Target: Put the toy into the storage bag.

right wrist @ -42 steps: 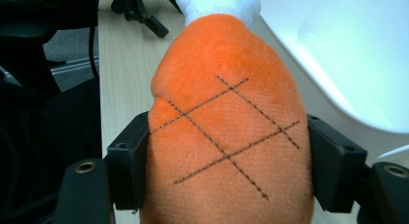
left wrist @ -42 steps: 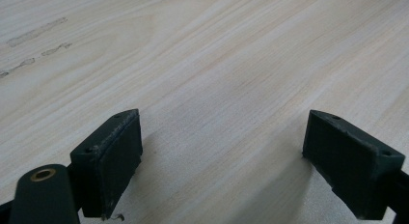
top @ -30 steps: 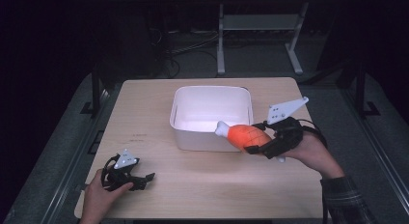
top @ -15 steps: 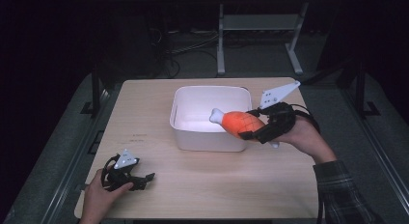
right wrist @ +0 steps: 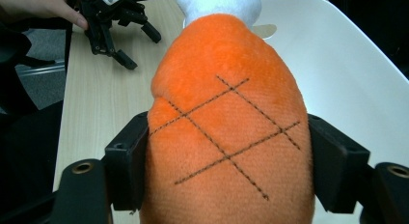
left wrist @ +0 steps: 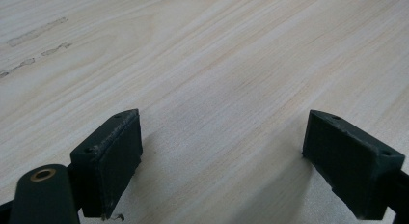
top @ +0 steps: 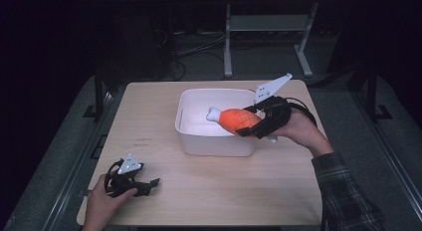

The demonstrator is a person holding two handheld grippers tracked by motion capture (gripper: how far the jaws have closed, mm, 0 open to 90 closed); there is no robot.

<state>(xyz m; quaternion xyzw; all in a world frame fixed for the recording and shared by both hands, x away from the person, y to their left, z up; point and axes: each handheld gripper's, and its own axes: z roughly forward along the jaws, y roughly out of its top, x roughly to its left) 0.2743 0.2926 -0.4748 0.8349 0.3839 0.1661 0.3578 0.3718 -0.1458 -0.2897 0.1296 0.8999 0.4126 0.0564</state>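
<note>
An orange plush drumstick (top: 238, 118) with a white bone end and stitched cross lines is held in the air over the white bin (top: 191, 141), bone end pointing left. My right gripper (top: 251, 121) is shut on its fat end; in the right gripper view both pads press into the drumstick (right wrist: 226, 137). My left gripper (top: 149, 185) rests low on the table near the front left corner, and its jaws stand wide apart over bare wood in the left gripper view, left gripper (left wrist: 222, 166) holding nothing.
The white bin sits mid-table on the light wood table (top: 149, 121) and looks empty inside. The bin wall (right wrist: 347, 84) lies right behind the drumstick. The left gripper (right wrist: 113, 21) with its hand appears far off. Dark floor and a metal frame (top: 229, 37) lie beyond.
The right hand carried the drumstick up and leftward from the bin's near right rim to over the bin's inside. The left gripper stayed put.
</note>
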